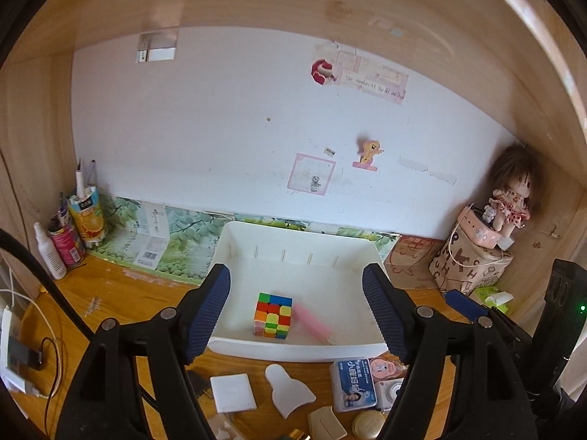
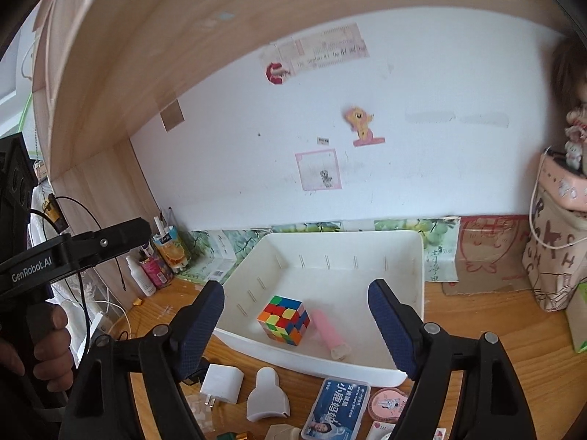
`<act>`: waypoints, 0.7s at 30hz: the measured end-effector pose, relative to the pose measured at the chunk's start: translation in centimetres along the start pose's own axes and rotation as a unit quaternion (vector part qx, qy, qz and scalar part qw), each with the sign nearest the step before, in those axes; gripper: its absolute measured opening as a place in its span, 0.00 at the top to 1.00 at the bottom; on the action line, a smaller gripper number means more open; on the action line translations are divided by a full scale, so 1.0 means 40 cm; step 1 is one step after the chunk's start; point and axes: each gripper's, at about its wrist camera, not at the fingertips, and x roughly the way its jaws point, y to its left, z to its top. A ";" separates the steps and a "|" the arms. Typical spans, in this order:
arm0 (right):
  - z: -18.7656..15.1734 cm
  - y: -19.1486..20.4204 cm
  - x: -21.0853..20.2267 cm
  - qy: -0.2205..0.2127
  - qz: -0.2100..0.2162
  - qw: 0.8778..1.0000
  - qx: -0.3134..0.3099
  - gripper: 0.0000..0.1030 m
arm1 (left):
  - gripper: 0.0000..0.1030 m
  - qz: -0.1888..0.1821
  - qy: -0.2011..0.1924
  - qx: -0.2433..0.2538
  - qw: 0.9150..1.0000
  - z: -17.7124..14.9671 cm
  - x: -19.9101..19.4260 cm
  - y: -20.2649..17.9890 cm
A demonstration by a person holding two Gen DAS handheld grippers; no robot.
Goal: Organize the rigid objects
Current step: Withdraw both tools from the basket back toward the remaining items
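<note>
**Both grippers wide apart above the white bin**

Ribbed dark-blue fingers (image 1: 209, 311) of the left gripper (image 1: 297, 308) stand spread with nothing between them; the right gripper (image 2: 297, 324) is likewise spread and empty. Below them, on the wooden counter (image 1: 121, 293), lie flat rigid items: a white charger block (image 2: 222, 383), a white bottle-shaped piece (image 2: 266, 396) and a blue-labelled clear case (image 2: 335, 409). Beyond sits a white plastic bin (image 2: 414, 267), smooth-walled with slotted sides. Inside it rest a scrambled, glossy puzzle cube (image 2: 285, 319) and, just beside it, a pink tube (image 2: 326, 330) with a pale cap. A cloth doll (image 1: 511, 201) sits in the far corner.
</note>
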 end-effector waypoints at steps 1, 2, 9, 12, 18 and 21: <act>-0.003 0.005 -0.011 -0.002 -0.002 1.000 -0.002 0.21 | 0.24 0.001 -0.001 -0.002 1.000 -0.004 -0.009 0.002; -0.006 0.007 -0.019 -0.004 -0.004 1.000 -0.002 0.21 | 0.23 0.002 -0.003 -0.004 1.000 -0.010 -0.020 0.004; -0.032 0.025 -0.076 -0.013 -0.015 1.000 -0.003 0.21 | 0.22 0.006 -0.005 -0.015 1.000 -0.044 -0.069 0.018; -0.046 0.028 -0.098 -0.014 -0.023 1.000 -0.002 0.21 | 0.22 0.007 0.000 -0.022 1.000 -0.059 -0.080 0.022; -0.075 0.021 -0.135 -0.011 -0.038 0.999 0.005 0.21 | 0.22 0.004 0.012 -0.029 1.000 -0.090 -0.096 0.020; -0.093 0.016 -0.153 -0.007 -0.045 0.999 0.009 0.21 | 0.22 0.004 0.019 -0.029 0.999 -0.106 -0.104 0.014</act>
